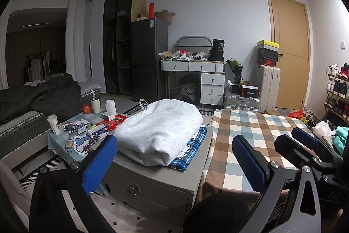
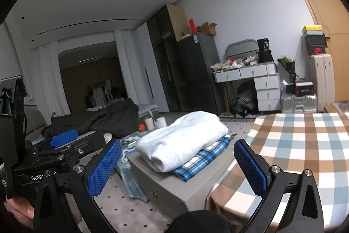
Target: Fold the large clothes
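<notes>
A folded white garment (image 1: pixel 161 128) (image 2: pixel 183 139) lies on a folded blue plaid garment (image 1: pixel 192 150) (image 2: pixel 202 161), both stacked on a grey drawer cabinet (image 1: pixel 152 180) (image 2: pixel 174 187). My left gripper (image 1: pixel 174 163) hangs open in front of the stack, nothing between its blue pads. In the right wrist view my right gripper (image 2: pixel 177 167) is open too, held short of the stack and empty. The right gripper (image 1: pixel 305 141) also shows at the right of the left wrist view, and the left gripper (image 2: pixel 63 139) at the left of the right wrist view.
A table with a brown, blue and white checked cloth (image 1: pixel 250 134) (image 2: pixel 301 145) stands right of the cabinet. A low table with cups and clutter (image 1: pixel 87 126) is on the left, a bed with a dark duvet (image 1: pixel 39 99) beyond. A shoe rack (image 1: pixel 338 88) lines the right wall.
</notes>
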Demonstrator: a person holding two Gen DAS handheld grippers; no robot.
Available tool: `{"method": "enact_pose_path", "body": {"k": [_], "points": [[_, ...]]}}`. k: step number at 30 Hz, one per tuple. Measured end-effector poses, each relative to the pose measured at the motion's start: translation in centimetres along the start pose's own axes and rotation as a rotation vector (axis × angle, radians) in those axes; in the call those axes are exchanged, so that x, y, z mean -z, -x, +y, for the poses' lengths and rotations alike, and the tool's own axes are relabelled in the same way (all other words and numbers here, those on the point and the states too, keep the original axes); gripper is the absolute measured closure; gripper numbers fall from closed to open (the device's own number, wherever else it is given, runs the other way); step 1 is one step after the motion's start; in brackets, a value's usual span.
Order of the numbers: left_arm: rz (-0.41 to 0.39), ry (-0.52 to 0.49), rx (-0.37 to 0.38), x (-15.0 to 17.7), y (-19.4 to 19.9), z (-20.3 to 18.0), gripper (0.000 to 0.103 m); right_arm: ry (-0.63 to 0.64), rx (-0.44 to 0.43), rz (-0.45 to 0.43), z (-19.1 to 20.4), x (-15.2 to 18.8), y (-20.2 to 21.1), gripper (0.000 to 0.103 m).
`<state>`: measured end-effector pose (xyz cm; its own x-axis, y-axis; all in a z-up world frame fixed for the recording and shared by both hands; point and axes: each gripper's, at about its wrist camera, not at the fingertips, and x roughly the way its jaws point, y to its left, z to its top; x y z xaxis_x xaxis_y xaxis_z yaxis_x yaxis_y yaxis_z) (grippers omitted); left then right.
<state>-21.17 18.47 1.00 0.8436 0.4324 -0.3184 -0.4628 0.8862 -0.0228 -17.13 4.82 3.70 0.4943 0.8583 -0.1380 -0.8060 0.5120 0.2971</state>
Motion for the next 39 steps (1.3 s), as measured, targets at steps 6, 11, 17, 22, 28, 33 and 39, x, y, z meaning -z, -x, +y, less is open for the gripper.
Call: {"method": "enact_pose_path", "body": {"k": [6,11,17,22,28,33,39], "points": [[0.003,-0.004,0.002,-0.18,-0.20,0.20,0.001,0.006,-0.001,0.007,0.24,0.17,-0.28,0.000],[-0.004,-0.026,-0.004,-0.21,-0.24,0.05,0.001,0.008,-0.002,0.013,0.51,0.34,-0.44,0.000],[-0.009,-0.027,0.000,-0.35,-0.29,0.26,0.001,0.014,-0.004,0.013,0.71,0.36,-0.58,0.000],[-0.007,-0.028,0.000,-0.42,-0.34,0.33,0.001,0.013,-0.007,0.014,0.58,0.37,-0.59,0.000],[-0.007,-0.030,-0.002,-0.44,-0.30,0.27,0.001,0.009,-0.008,0.018,0.44,0.37,-0.54,0.000],[-0.003,-0.025,0.006,-0.48,-0.45,0.40,0.001,0.005,-0.008,0.022,0.29,0.54,-0.70,0.000],[-0.015,-0.028,0.012,-0.49,-0.40,0.42,0.001,-0.002,-0.007,0.023,0.29,0.73,-0.72,0.000]]}}
